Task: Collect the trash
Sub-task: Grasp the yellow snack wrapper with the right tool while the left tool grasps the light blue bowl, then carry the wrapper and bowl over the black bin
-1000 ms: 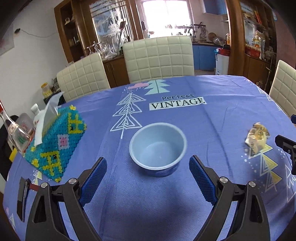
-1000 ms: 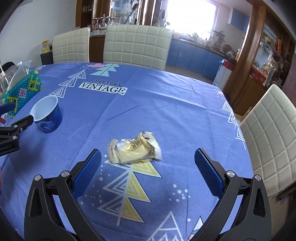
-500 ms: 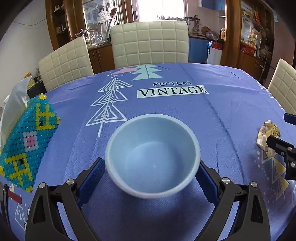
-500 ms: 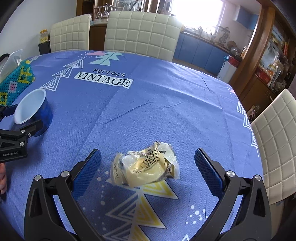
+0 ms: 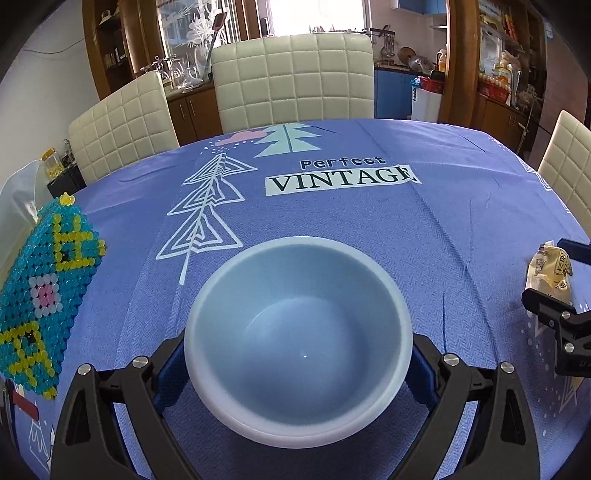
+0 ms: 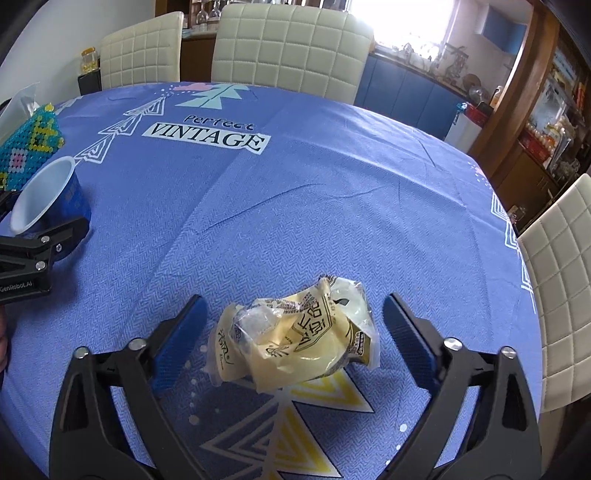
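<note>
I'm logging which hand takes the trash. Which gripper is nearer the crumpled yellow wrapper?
Right. The right gripper straddles the yellow wrapper, jaws closing with a gap on each side. The left gripper is off to the side, around the blue bowl.

Beyond the tabletop [image 5: 461, 206] in its blue printed cloth stand cream quilted chairs [image 5: 295, 81], with wooden cabinets [image 5: 122, 55], blue cupboards [image 6: 406, 92] and a bright window [image 5: 314, 14] behind them.
</note>
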### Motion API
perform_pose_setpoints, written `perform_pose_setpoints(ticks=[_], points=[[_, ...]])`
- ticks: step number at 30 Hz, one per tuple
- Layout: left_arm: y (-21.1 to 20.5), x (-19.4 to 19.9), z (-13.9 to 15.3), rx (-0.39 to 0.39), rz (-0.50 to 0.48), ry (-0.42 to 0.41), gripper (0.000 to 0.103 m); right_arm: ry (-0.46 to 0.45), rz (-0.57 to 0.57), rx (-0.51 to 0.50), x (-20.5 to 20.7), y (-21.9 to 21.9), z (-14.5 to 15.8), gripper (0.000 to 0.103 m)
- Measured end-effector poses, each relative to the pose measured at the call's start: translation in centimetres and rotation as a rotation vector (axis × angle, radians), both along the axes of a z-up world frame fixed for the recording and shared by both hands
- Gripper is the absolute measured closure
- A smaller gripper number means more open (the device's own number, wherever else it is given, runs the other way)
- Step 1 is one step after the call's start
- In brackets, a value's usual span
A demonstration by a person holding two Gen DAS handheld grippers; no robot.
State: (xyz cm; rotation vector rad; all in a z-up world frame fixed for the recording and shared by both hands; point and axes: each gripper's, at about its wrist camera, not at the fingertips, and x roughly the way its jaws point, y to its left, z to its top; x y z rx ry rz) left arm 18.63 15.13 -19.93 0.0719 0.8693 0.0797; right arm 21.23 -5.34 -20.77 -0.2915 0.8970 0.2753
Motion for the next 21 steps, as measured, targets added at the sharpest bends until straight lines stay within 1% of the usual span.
perform_pose_setpoints(ticks=[1, 2, 3, 4, 5, 8, 15, 21], points=[[0.0, 0.0, 0.0, 0.0, 0.003, 0.0, 0.013, 0.01, 0.002, 0.0, 0.0, 0.0, -0.1, 0.022], [0.1, 0.0, 0.0, -0.003, 0.005, 0.0, 0.013, 0.013, 0.0, -0.003, -0.1, -0.1, -0.2, 0.03], [0.1, 0.0, 0.0, -0.005, 0.004, 0.003, 0.018, 0.018, 0.003, 0.0, -0.1, -0.2, -0.2, 0.035], [0.1, -0.1, -0.1, -0.005, 0.004, 0.006, 0.027, 0.025, 0.007, 0.004, -0.1, -0.2, -0.2, 0.037], [0.0, -0.1, -0.2, -0.01, 0.001, 0.016, 0.029, 0.027, 0.011, 0.01, -0.2, -0.3, -0.1, 0.042], [-0.4, -0.6, 0.0, -0.015, -0.018, 0.018, 0.029, 0.025, 0.023, 0.003, -0.6, -0.2, 0.3, 0.049], [-2.9, -2.6, 1.3, -0.009, -0.08, 0.002, 0.029, -0.006, 0.046, -0.004, -2.5, -0.5, 1.5, 0.05], [-5.9, -4.5, 2.3, 0.001, -0.152, -0.014, 0.029, -0.032, 0.035, -0.001, -4.3, -2.0, 3.0, 0.049]])
